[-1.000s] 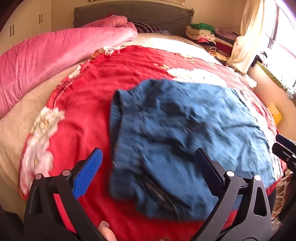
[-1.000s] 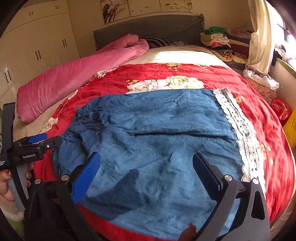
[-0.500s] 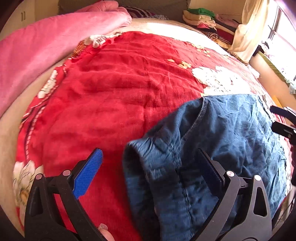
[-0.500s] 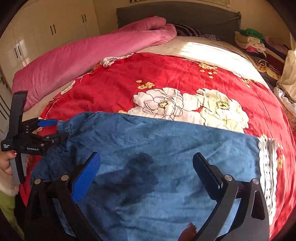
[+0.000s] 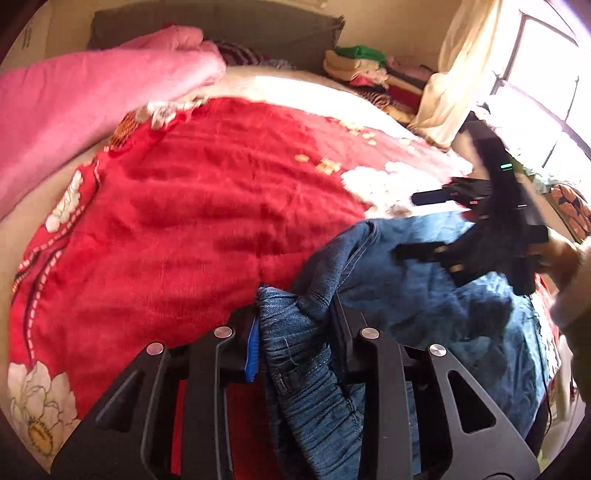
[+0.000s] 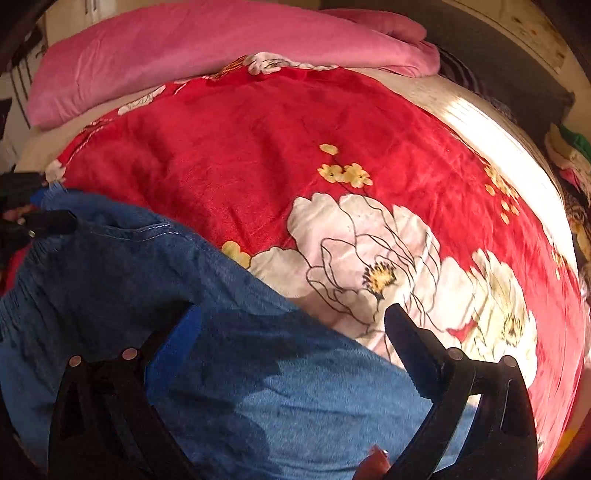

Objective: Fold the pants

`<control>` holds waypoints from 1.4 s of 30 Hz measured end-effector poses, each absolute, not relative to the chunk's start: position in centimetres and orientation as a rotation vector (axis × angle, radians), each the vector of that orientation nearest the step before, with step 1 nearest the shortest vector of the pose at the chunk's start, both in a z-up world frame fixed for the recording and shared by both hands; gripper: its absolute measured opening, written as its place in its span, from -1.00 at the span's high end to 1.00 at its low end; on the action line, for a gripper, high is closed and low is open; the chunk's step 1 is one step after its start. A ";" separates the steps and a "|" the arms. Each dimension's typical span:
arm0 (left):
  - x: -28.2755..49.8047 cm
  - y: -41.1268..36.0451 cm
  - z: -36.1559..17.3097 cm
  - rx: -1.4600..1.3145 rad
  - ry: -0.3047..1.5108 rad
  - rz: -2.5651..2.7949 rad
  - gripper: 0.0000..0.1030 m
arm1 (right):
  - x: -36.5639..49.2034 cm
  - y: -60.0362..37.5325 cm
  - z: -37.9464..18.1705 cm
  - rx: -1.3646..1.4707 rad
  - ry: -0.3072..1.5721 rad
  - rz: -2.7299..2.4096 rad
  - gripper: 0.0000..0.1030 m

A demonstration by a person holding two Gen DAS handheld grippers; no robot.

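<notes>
Blue denim pants (image 5: 424, 302) lie on a red floral blanket (image 5: 207, 221) on a bed. My left gripper (image 5: 295, 325) is shut on a bunched corner of the pants at the elastic waistband. The right gripper shows in the left wrist view (image 5: 410, 227) at the far right, open, hovering over the pants. In the right wrist view the right gripper (image 6: 291, 332) is open, its fingers (image 6: 406, 332) spread over the pants (image 6: 184, 314) near their edge. The left gripper's tip (image 6: 40, 221) shows at the left edge.
A pink duvet (image 5: 74, 103) lies along the left and back of the bed. Folded clothes (image 5: 362, 66) are stacked by the grey headboard (image 5: 221, 26). A curtain and window (image 5: 517, 74) are at the right. The blanket's white flowers (image 6: 369, 266) lie beyond the pants.
My left gripper closed on the pants' waistband corner; it was open half a second ago. The right gripper moved forward to the pants' far edge, staying open.
</notes>
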State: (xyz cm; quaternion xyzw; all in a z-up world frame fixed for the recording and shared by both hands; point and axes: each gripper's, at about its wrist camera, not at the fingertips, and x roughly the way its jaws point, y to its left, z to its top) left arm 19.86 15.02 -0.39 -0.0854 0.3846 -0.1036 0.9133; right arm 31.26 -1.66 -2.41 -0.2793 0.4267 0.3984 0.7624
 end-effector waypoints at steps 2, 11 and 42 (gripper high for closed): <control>19.2 14.7 0.6 -0.164 0.758 -0.238 0.58 | 31.0 -1.1 -2.7 -0.611 0.955 0.947 -0.28; 17.4 14.4 2.3 -0.115 0.705 -0.261 0.58 | 24.9 -6.1 3.4 -0.434 0.757 0.968 0.90; -2.0 11.4 1.3 -0.035 0.756 -0.367 -0.06 | 0.2 -11.8 -2.8 -0.222 0.915 0.992 0.84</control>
